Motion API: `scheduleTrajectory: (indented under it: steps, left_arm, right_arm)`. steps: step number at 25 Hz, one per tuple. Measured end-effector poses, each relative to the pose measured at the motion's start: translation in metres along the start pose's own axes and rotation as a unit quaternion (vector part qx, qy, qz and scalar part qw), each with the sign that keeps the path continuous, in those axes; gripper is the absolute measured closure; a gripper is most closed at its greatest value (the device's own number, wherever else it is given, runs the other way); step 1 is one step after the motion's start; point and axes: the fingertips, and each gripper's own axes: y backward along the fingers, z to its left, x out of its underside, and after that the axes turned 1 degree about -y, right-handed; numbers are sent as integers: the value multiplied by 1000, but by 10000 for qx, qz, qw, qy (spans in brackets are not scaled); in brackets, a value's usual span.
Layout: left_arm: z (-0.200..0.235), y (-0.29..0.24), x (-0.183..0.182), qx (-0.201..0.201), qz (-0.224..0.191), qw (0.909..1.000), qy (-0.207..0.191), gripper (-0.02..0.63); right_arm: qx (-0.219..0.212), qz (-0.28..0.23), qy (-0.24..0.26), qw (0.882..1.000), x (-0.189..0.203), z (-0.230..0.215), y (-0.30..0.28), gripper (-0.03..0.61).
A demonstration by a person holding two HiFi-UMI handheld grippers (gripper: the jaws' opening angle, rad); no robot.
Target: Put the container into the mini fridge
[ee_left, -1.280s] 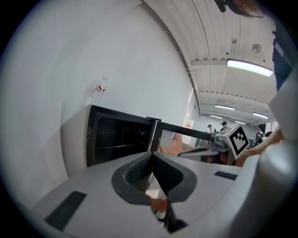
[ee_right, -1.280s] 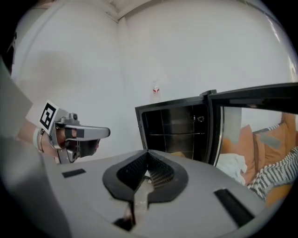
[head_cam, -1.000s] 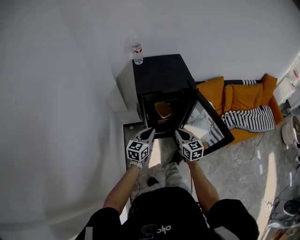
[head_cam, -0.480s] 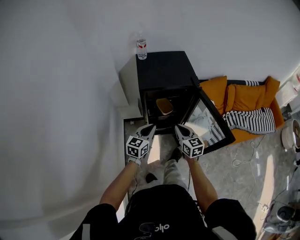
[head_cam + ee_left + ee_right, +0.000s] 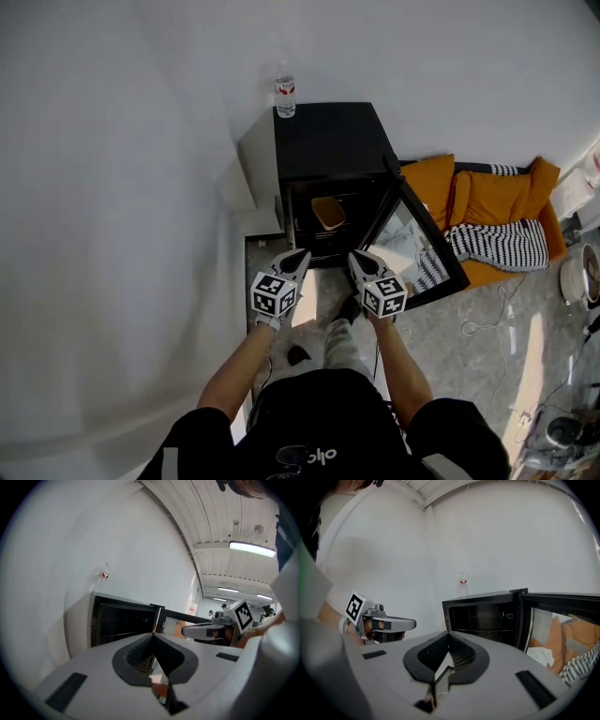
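A black mini fridge (image 5: 328,155) stands against the white wall with its door (image 5: 417,248) swung open to the right. An orange-tan container (image 5: 328,212) sits on a shelf inside it. My left gripper (image 5: 298,256) and right gripper (image 5: 354,258) hang side by side just in front of the fridge opening, both shut and holding nothing. In the left gripper view the fridge (image 5: 122,618) is ahead and the right gripper (image 5: 211,630) shows at the right. In the right gripper view the open fridge (image 5: 487,613) is ahead and the left gripper (image 5: 389,625) shows at the left.
A water bottle (image 5: 285,95) stands on the fridge top near the wall. Orange cushions (image 5: 469,192) and a striped cloth (image 5: 497,242) lie on the floor at the right. A white bucket (image 5: 574,274) and cables (image 5: 497,314) lie further right.
The view has shifted slightly; both grippers have drawn back a little from the fridge opening. The container stays on the shelf.
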Motion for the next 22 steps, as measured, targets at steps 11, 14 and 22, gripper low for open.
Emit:
scheduleTrajectory:
  steps: [11,14,22]
  left_arm:
    - [4,-2,1,28,25,10000,-8,606]
    - [5,-2,2,31,27,10000,-20,606]
    - [5,0,-1,30,27,10000,-26,606]
  right_arm:
    - [-16,11,55,10000,0,0,-3,569]
    - [-10,1,61,10000,0,-1,-4,569]
    - [-29,-4,56,10000,-3,2,-5,569]
